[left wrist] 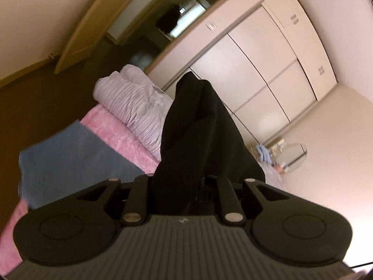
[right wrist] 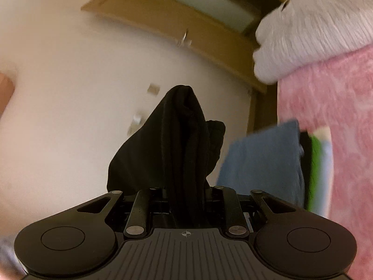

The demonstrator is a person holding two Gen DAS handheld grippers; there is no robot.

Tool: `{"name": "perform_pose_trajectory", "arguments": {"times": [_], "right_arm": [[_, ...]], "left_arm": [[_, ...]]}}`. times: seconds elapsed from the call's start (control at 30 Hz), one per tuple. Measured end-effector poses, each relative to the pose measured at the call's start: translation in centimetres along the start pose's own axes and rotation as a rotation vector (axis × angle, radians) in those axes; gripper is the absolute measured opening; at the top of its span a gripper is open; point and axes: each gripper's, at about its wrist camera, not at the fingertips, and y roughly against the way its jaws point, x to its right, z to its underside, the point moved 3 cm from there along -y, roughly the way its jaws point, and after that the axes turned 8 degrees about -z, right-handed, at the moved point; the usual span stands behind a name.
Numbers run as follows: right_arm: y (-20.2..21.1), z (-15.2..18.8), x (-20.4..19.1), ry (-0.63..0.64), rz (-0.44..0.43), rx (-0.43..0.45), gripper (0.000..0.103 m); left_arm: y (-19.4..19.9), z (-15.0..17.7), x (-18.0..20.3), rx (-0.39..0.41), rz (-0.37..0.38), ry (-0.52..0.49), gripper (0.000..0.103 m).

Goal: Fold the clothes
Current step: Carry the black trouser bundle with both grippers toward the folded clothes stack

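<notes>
Bedroom walls, pale and bare, fill the background of both my wrist views, and both pictures are tilted and somewhat blurred. At the centre of each is the black garment [left wrist: 198,135], bunched into thick folds. My left gripper [left wrist: 179,186] is clamped on it, the cloth rising from between the fingers toward twelve o'clock and hiding the fingertips. My right gripper [right wrist: 186,191] is likewise closed on the black garment [right wrist: 181,144], which stands up from the jaws in a peaked bundle, with a smaller fold drooping toward one o'clock. Whether both grippers grip the same piece I cannot tell for sure. In the left view, a blue cloth [left wrist: 74,161] lies at nine o'clock of the garment, flat on a pink fluffy blanket [left wrist: 121,135]; at eleven o'clock a ribbed lilac blanket [left wrist: 132,100] sits rolled on top of the pink one. Farther out, at one to two o'clock, cream wardrobe doors [left wrist: 263,65] run along the wall, and at eleven o'clock a wooden door [left wrist: 88,25] stands open. In the right view, the blue cloth [right wrist: 261,158] shows at three o'clock, just beside the garment, with the pink fluffy blanket [right wrist: 331,121] beyond it and the ribbed lilac blanket [right wrist: 314,28] at two o'clock.
</notes>
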Motion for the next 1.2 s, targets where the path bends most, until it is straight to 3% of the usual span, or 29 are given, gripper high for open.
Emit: {"name": "perform_pose_trajectory", "arguments": {"times": [0.2,0.33,0.7,0.8,0.87,0.93,1.0,1.1,1.2], "right_arm": [[-6.2,-1.2,2.1,-0.065,0.068,0.091,0.020],[-9.2,-1.8,4.3,-0.103,0.128,0.098,0.020],[-12.5,-2.5,9.9,-0.174,0.249,0.056,0.020],[-13.2,-2.5,11.8,-0.186,0.292,0.036,0.025],[-14.0,-2.7,13.4,-0.168,0.366,0.021,0.033],[-14.3,-2.9,14.9,-0.160,0.449,0.022,0.043],[-13.5,-3.1,14.6,-0.137,0.445,0.062,0.047],[-12.0,-3.7,12.3,0.009,0.543,0.138,0.047],[-11.8,-4.5,9.3,0.225,0.617,0.177,0.047]], "left_arm": [[-5.1,-4.3,-5.3,-0.127,0.010,-0.023,0.014],[-8.2,-5.4,-8.6,-0.178,-0.003,-0.004,0.014],[-14.3,-5.2,-13.9,-0.301,-0.026,0.043,0.014],[-16.1,-4.3,-15.7,-0.334,-0.071,0.032,0.021],[-17.1,-3.7,-17.2,-0.340,-0.170,0.001,0.030],[-16.9,-3.8,-18.3,-0.328,-0.181,0.039,0.033],[-15.9,-4.6,-18.4,-0.289,-0.192,0.036,0.032],[-14.2,-6.5,-17.1,-0.202,-0.246,-0.069,0.031],[-13.3,-8.1,-15.1,-0.132,-0.219,-0.157,0.028]]}}
